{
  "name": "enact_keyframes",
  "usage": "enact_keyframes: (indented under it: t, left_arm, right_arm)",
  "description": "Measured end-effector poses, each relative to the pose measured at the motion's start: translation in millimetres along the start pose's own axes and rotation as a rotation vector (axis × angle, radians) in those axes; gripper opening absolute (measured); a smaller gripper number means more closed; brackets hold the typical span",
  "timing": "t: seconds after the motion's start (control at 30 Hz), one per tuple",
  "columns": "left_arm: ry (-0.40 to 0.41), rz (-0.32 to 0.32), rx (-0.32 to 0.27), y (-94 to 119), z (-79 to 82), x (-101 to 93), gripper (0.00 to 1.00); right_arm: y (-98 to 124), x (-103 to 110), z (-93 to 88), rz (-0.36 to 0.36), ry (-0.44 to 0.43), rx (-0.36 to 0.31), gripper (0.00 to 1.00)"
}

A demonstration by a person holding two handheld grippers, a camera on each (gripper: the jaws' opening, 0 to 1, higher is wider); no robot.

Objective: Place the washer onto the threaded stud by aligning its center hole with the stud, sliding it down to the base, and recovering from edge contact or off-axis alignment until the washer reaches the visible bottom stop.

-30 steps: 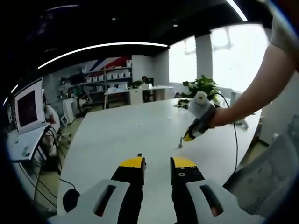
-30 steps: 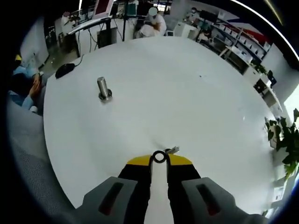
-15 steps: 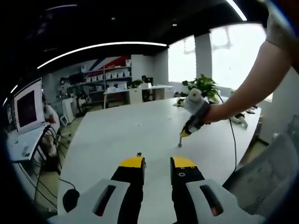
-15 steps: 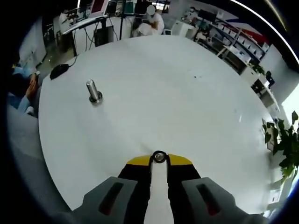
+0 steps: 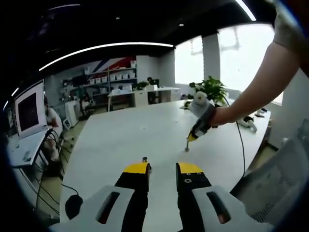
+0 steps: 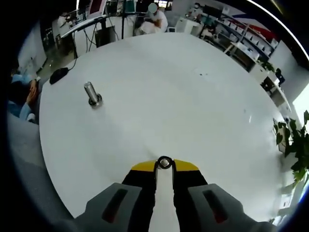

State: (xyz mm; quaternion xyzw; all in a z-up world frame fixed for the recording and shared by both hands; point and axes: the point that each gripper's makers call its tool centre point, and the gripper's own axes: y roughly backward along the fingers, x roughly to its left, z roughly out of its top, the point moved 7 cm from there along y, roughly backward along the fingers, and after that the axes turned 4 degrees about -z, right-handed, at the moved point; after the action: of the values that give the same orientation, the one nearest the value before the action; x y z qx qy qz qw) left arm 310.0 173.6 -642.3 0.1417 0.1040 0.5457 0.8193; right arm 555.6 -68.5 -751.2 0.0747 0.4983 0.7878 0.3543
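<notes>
Both grippers share one build: the left gripper [image 5: 161, 168] and right gripper [image 6: 164, 166] have black jaws capped in yellow on pale grey bodies with dark slots. A black cable [image 5: 243, 145] trails off. The sleeve [image 5: 289, 34] is light grey.

A broad white table [image 6: 193, 96] spreads across the middle of the right gripper view and runs from the centre toward the upper right of the left gripper view. The threaded stud [image 6: 91, 94] stands upright on it at the left of the right gripper view. A small dark speck [image 6: 202, 74] marks the tabletop above centre.
</notes>
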Motion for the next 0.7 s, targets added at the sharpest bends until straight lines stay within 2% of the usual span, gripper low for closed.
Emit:
enact_keyframes:
  t: [0.3,0.7]
  left_arm:
    - [-0.001,0.004,0.006,0.1,-0.9,0.4,0.20]
    - [-0.005,0.014,0.003,1.0,-0.5,1.3,0.19]
  right_arm:
    - [-4.2,-1.5,-2.1,0.018,-0.021,0.021,0.14]
    - [-6.4,0.3,-3.8,0.039,-0.024,0.015,0.17]
